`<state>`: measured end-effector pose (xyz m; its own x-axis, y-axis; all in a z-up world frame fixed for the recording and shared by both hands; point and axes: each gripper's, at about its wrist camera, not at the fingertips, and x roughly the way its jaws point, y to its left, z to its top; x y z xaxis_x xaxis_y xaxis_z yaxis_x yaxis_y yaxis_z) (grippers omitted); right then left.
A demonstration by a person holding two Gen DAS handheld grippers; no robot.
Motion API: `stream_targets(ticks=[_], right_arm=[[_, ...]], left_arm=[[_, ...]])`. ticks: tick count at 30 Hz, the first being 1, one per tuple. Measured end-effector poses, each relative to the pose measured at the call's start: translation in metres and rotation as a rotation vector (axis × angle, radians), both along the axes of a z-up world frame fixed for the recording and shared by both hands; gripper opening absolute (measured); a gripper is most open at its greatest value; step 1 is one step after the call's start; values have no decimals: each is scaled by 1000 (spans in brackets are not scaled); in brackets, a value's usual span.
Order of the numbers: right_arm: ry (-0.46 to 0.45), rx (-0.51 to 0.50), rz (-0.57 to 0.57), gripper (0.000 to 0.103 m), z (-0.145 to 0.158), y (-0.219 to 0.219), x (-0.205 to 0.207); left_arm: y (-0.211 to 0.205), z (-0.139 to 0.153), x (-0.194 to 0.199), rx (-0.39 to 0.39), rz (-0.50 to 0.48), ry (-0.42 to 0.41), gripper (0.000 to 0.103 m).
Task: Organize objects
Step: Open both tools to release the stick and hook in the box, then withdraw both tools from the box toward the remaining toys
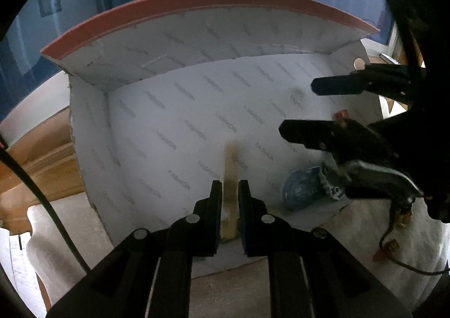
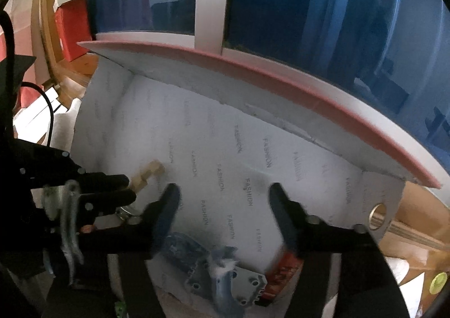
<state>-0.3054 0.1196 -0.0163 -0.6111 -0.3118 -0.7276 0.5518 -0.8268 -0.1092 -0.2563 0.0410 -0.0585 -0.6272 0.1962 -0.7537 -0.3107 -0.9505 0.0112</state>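
The left tool (image 1: 229,191) is clamped on a wooden piece (image 1: 230,174), its long axis running straight out from the pads into the white box (image 1: 197,109); the right tool (image 2: 225,199) stands apart, nothing between its pads — a blue-grey part (image 2: 225,281) and a red item (image 2: 281,275) lie on the box floor just below it. Judging by this, the wood is next to go down; it hangs left of the blue-grey part, over bare box floor.

Left tongs (image 1: 229,194) clamped, right tongs (image 2: 223,194) agape
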Motion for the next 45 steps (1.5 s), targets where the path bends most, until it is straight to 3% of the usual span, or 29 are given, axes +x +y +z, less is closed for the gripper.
stream_targets(ticks=[1,4,8,10,12,23,45], right_arm=[[6,1,1,73,2,-1,2],[13,7,-2,77,3,-2,5],[23,14,-9,77,8,-3,13],[25,14,-16,77,10,-2,15],[27,12,-22,77,14,0,19],[-22,-94,-115,82,38,31,50],[82,-123,-110,83,84,50,141]], left_arm=[[-1,1,0,1,3,2,15],[-2,4,4,8,10,9,39],[-2,9,10,19,9,23,45],[-4,10,12,10,14,25,61],[-1,12,11,5,22,30,65],[-5,36,40,36,41,73,71],[-2,82,117,35,53,186,71]])
